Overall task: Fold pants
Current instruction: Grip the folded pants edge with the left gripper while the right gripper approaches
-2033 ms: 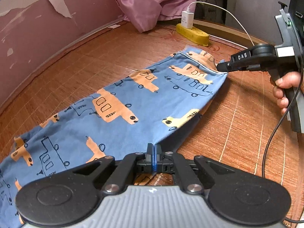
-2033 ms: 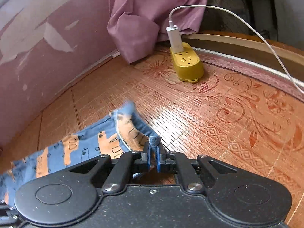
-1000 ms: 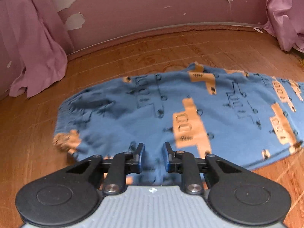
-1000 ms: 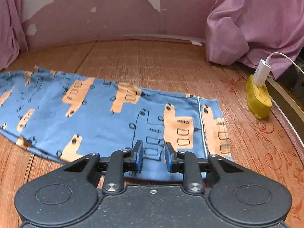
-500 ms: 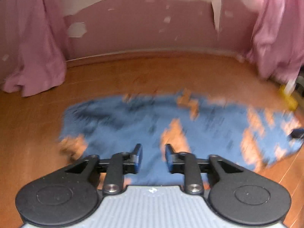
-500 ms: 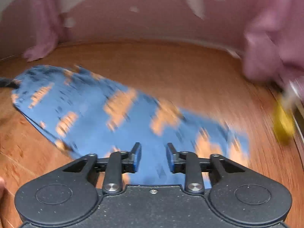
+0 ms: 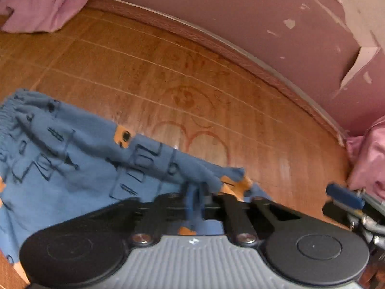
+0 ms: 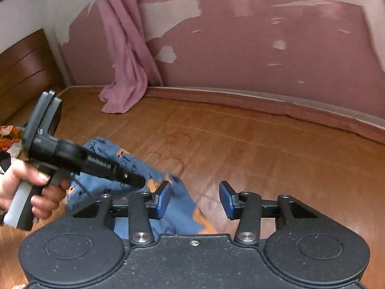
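Left hand-held gripper point(image 7: 196, 201) clenched on a bunched edge of the blue pants point(image 7: 72, 168), lifted off the wooden floor point(image 7: 192, 84). Right hand-held gripper point(image 8: 195, 200) released, just beside. Best carried low and level, laid edge to edge, then smoothed.

One pair of blue pants point(image 7: 72, 168) lies on the one patterned wooden mat point(image 7: 168, 72). Two grippers are over that mat: the left gripper point(image 7: 196, 202) and the right gripper point(image 8: 195, 200). One hand point(image 8: 21, 185) shows, at the mat's left edge. Two pink cloths point(image 7: 43, 2) sit at the mat's far corners. One wooden board point(image 8: 21, 72) stands beyond the mat's left end.
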Motion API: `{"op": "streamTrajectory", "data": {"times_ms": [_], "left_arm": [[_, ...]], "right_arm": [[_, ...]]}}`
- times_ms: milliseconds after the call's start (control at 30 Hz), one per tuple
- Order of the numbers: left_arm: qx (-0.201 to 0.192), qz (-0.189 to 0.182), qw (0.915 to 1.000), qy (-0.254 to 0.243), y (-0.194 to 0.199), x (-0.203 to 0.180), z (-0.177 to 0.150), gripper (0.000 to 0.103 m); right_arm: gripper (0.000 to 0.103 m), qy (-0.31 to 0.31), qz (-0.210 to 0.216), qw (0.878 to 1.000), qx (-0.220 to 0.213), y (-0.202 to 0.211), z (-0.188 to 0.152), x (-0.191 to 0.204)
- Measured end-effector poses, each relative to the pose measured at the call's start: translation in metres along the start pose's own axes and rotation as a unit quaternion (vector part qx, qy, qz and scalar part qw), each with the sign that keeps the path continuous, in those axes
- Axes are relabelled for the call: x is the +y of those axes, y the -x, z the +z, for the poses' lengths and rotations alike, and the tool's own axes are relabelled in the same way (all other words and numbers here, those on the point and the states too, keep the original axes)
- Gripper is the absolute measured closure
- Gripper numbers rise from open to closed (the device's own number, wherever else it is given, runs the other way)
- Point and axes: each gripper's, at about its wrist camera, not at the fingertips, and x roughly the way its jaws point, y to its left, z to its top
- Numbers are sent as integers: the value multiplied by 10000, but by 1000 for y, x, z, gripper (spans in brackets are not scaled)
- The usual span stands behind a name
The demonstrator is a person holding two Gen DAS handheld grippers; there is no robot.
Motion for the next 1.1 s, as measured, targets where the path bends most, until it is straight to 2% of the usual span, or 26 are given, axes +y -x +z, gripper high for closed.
{"op": "streamTrajectory", "data": {"times_ms": [67,167,267,300,400,467,533,567,600,633,667,700,767,1100], "left_arm": [[-8,-104,9998,160,-1,6,-1,103],[-32,-256,9995,177,0,15,-4,103],[36,-820,9957,437,1,26,-3,103],[52,-887,9945,549,1,28,-2,97],[21,-778,9934,845,0,30,5,63],[60,-769,9898,1201,-4,31,12,59],[124,-719,9883,1343,-7,28,17,56],[146,-636,9887,1347,-8,26,19,57],[173,-525,9897,1317,-9,23,21,65],[192,-345,9916,1233,-11,19,23,86],[231,-114,9932,1131,-13,16,23,97],[264,-41,9934,1116,-15,18,21,100],[196,-165,9925,1199,-12,24,16,101],[1,-426,9959,800,-5,36,4,101]], "right_arm": [[61,35,160,9998,139,-17,7,0],[61,-66,473,9981,400,-36,10,1],[61,-43,509,9978,420,-45,13,1],[61,-36,499,9979,411,-45,11,1],[61,-154,511,9977,406,-47,6,-1],[61,-163,501,9978,401,-45,4,-1],[61,-115,455,9981,397,-41,1,0],[61,-102,436,9982,404,-40,1,0],[61,-99,427,9982,415,-39,0,0],[61,-98,417,9981,435,-39,0,0],[61,-90,414,9981,454,-38,0,0],[61,-81,433,9979,477,-37,1,0],[67,-97,572,9969,540,-38,3,1],[71,-45,1044,9880,1140,-75,16,20]]}}
